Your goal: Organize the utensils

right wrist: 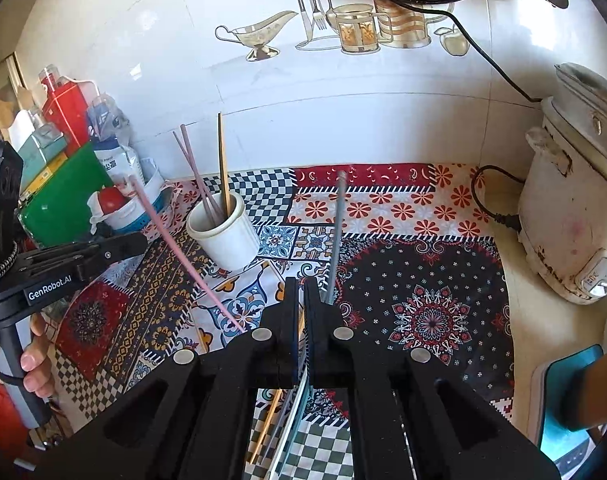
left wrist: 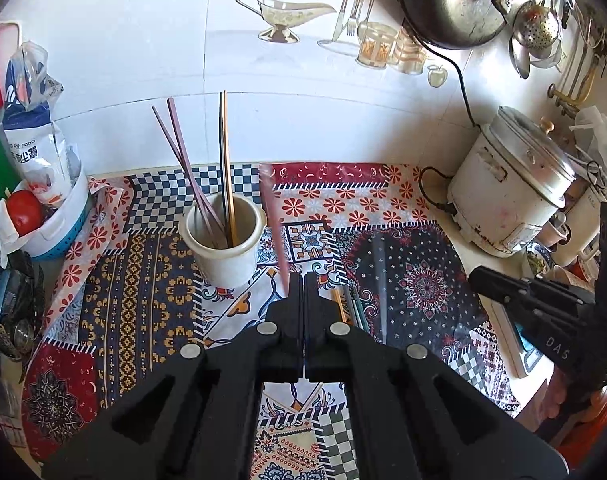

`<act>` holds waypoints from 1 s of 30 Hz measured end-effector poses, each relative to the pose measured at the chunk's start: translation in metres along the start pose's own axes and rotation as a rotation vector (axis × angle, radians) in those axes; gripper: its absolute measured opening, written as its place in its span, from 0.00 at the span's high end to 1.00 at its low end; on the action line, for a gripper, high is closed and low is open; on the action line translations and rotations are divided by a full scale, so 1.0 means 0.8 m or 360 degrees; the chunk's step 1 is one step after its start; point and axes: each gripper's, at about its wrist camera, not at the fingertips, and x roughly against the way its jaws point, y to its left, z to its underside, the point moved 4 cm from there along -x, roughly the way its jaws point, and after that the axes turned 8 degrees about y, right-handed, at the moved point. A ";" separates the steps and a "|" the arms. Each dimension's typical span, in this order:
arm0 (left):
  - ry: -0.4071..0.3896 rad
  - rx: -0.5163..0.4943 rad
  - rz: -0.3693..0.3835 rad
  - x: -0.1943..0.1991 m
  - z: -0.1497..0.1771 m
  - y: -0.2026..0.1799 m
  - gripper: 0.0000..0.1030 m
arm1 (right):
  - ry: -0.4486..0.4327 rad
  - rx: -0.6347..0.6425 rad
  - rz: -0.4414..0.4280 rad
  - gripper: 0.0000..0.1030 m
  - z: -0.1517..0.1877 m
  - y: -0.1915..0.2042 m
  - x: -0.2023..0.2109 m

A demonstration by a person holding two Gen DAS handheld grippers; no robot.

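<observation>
A white ceramic holder (left wrist: 222, 237) (right wrist: 223, 231) stands on the patterned cloth with several chopsticks upright in it. My left gripper (left wrist: 304, 280) is shut on a pink chopstick (left wrist: 272, 224), which sticks up just right of the holder; it also shows in the right wrist view (right wrist: 183, 248). My right gripper (right wrist: 302, 286) is shut on a grey chopstick (right wrist: 336, 236), held above the cloth right of the holder. Several loose chopsticks (left wrist: 349, 304) (right wrist: 281, 412) lie on the cloth under the grippers.
A white rice cooker (left wrist: 511, 204) (right wrist: 575, 208) with a black cord stands at the right. A basket with a tomato (left wrist: 23, 210) and bags, boxes and a green board (right wrist: 63, 196) crowd the left. A wok and ladles hang on the tiled wall (left wrist: 447, 0).
</observation>
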 end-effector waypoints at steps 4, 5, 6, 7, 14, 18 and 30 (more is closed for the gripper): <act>-0.0005 0.0009 0.0009 0.002 0.000 0.001 1.00 | 0.0063 0.0002 0.0013 0.98 0.005 0.000 -0.013; -0.0002 0.0012 0.0004 0.001 0.000 0.003 1.00 | 0.0090 -0.0011 0.0014 0.98 0.007 -0.004 -0.018; 0.0002 0.0016 -0.0001 0.000 0.001 0.004 1.00 | 0.0110 -0.0022 0.0012 0.97 0.009 -0.007 -0.022; 0.0010 0.0022 -0.0005 -0.001 0.003 0.006 1.00 | 0.0144 -0.0031 0.0016 0.97 0.010 -0.011 -0.029; 0.0116 0.0094 -0.0062 -0.022 0.019 0.037 1.00 | 0.0355 -0.0075 0.0039 0.92 0.010 -0.037 -0.079; 0.0205 0.0178 -0.0086 -0.045 0.030 0.056 0.96 | 0.0416 -0.0068 0.0045 0.81 0.001 -0.045 -0.102; 0.0396 0.0333 -0.0164 -0.121 0.041 0.083 0.72 | 0.0570 0.0108 0.0126 0.70 -0.042 -0.058 -0.206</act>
